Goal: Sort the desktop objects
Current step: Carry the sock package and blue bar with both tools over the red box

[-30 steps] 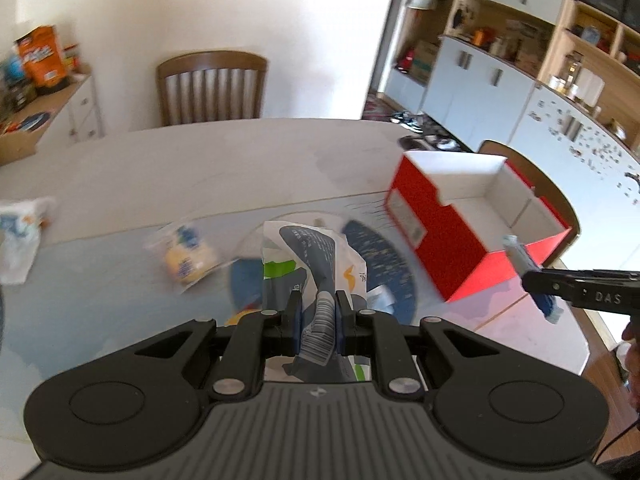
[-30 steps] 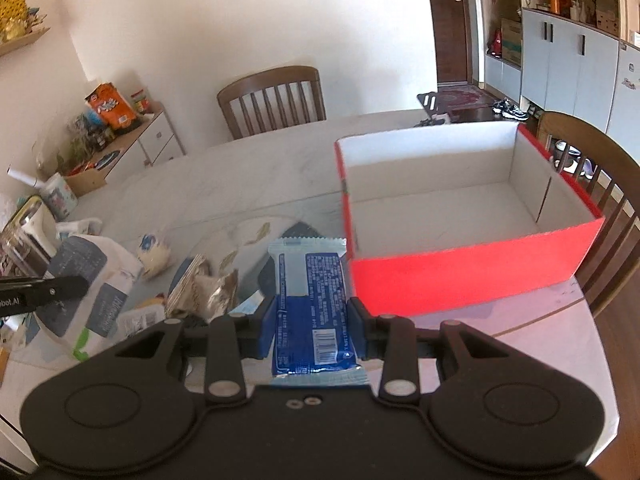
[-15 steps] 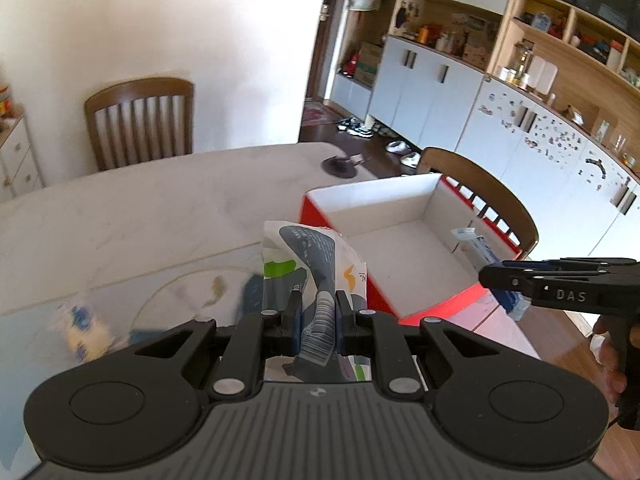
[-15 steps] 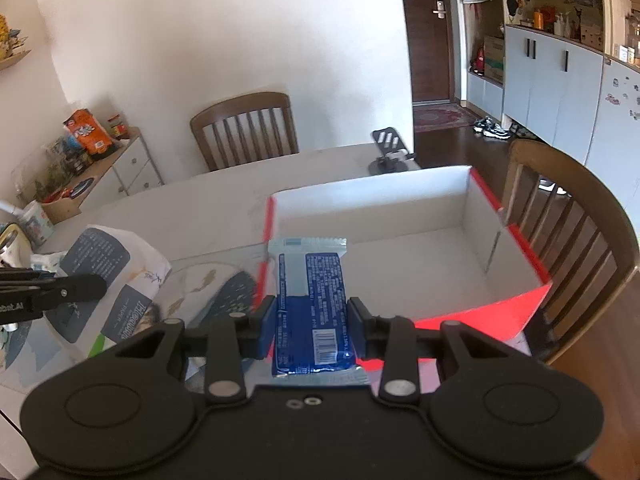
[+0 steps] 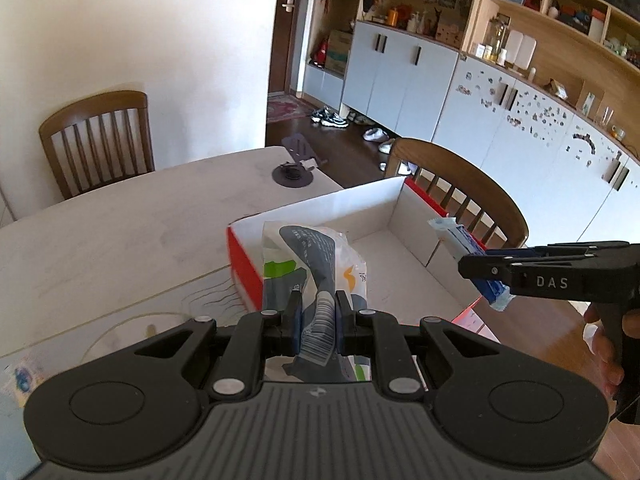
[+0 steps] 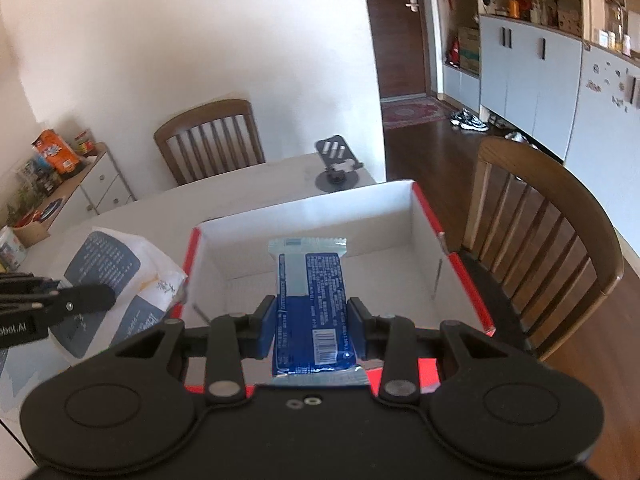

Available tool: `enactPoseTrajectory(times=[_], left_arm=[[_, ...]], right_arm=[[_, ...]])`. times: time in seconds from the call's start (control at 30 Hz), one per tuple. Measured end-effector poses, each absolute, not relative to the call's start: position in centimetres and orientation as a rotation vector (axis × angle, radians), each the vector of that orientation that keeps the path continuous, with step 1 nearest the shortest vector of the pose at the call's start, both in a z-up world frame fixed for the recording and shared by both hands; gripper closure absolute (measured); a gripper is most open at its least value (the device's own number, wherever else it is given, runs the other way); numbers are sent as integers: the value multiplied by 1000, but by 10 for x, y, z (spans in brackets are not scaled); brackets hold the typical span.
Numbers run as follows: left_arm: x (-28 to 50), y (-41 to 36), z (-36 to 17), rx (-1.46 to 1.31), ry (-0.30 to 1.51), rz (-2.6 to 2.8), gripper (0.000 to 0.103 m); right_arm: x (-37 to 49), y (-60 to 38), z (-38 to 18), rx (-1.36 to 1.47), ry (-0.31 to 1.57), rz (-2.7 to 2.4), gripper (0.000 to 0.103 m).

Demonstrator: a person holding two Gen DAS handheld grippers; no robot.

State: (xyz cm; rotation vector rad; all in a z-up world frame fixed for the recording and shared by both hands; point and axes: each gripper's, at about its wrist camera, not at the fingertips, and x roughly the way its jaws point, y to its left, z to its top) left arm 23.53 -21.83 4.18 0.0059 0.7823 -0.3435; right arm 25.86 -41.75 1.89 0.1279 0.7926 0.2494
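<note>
Marble table (image 5: 100, 216); red box (image 6: 460, 272) white inside; blue snack packet (image 6: 312, 304) glossy

White letters "DAS" on side of black plastic right gripper (image 5: 486, 270). White letters "bot.AI" on side of black left gripper (image 6: 94, 298). Print on blue snack wrapper (image 6: 314, 312) too small to read.
</note>
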Motion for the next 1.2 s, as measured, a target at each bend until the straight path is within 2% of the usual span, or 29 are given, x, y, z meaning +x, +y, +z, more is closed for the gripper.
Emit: enactPoseTrajectory(times=[0.87, 1.2], left_arm=[[326, -294, -30, 217, 897, -421, 89], [349, -303, -65, 284, 1041, -437, 89]], right_arm=[[338, -415, -57, -19, 932, 234, 67], [354, -411, -86, -65, 1024, 244, 67]])
